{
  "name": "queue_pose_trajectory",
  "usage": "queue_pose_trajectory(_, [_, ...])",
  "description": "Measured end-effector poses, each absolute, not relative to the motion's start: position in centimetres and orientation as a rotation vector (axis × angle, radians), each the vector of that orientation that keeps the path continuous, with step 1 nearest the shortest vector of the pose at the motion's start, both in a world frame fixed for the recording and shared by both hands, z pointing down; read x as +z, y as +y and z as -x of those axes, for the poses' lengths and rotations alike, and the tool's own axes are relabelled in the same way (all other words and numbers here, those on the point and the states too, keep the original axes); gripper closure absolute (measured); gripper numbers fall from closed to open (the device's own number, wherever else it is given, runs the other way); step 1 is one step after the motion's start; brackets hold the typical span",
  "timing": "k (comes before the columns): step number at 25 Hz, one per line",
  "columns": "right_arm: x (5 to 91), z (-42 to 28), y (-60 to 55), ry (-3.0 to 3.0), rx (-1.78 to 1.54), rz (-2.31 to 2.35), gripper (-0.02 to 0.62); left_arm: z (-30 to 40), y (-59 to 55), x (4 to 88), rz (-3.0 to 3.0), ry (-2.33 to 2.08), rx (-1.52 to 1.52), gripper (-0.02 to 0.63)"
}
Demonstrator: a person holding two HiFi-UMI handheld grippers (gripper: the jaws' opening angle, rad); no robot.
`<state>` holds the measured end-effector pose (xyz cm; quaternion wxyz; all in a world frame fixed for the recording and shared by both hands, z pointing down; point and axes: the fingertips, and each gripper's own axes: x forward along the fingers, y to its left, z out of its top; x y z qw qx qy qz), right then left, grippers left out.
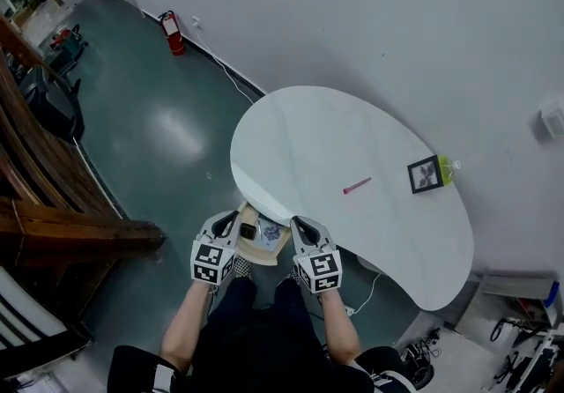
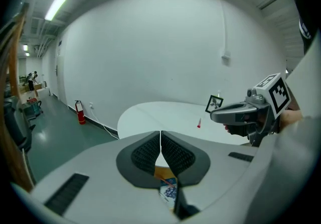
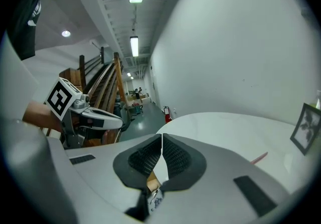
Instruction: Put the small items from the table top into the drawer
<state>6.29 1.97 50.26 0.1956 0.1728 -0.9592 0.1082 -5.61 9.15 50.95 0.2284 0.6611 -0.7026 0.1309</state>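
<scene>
A white kidney-shaped table [image 1: 308, 144] carries a small pink stick-like item [image 1: 357, 185], a black-framed picture [image 1: 425, 174] and a yellow-green object [image 1: 447, 169] behind the frame. Under the table's near edge a wooden drawer [image 1: 264, 250] stands pulled out, with a small black item [image 1: 248, 230] and a blue-patterned thing [image 1: 271, 231] inside. My left gripper [image 1: 233, 218] and right gripper [image 1: 296, 222] hover side by side above the drawer. Both are shut, with nothing between their pads [image 2: 150, 151] [image 3: 173, 156]. The pink item [image 2: 199, 124] [image 3: 259, 157] lies well beyond both grippers.
A red fire extinguisher [image 1: 173, 33] stands by the white wall at the far left. A wooden staircase [image 1: 53, 197] runs along the left side. A dark chair [image 1: 55, 109] sits on the green floor. A white cable [image 1: 236, 78] trails along the wall's foot.
</scene>
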Motion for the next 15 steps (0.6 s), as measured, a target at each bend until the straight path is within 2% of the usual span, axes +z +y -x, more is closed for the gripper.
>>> queue_pose_trajectory(15, [44.0, -7.5, 1.6, -2.788, 0.236, -0.556, 0.563, 4.2, 8.3, 41.3, -2.005, -2.036, 0.231, 0.581])
